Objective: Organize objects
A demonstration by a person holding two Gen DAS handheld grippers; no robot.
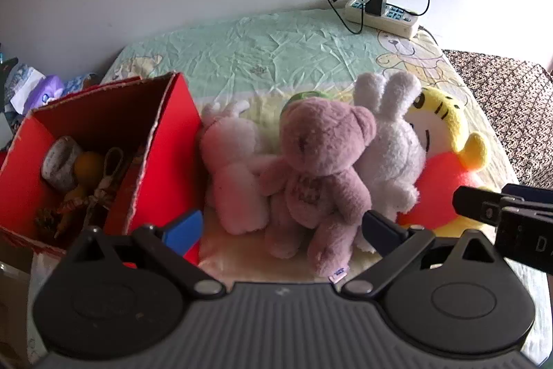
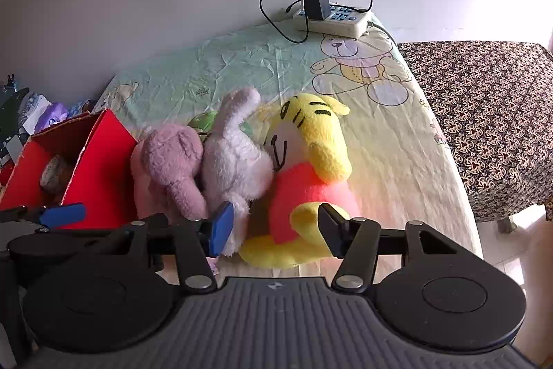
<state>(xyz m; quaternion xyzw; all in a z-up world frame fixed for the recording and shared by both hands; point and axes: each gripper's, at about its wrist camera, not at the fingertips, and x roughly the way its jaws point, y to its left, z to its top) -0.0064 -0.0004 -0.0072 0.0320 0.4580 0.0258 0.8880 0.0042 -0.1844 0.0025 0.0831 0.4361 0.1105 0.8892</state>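
Four plush toys lie in a row on the bed sheet (image 1: 262, 51): a pale pink one (image 1: 235, 168), a mauve teddy bear (image 1: 318, 154), a white rabbit (image 1: 390, 154) and a yellow tiger in a red shirt (image 2: 304, 182). A red cardboard box (image 1: 166, 140) stands open just left of them, holding a grey roll, an orange ball and scissors. My left gripper (image 1: 283, 230) is open wide, with the teddy's legs between its fingers and untouched. My right gripper (image 2: 274, 227) is open around the tiger's lower body, and a gap shows beside its blue pad.
A white power strip (image 2: 331, 18) with a black adapter and looped cables lies at the far end of the bed, against the wall. A dark patterned cloth (image 2: 484, 113) covers the surface to the right. Packets and clutter (image 1: 34, 89) sit behind the box. Something green (image 1: 304, 97) peeks out behind the teddy.
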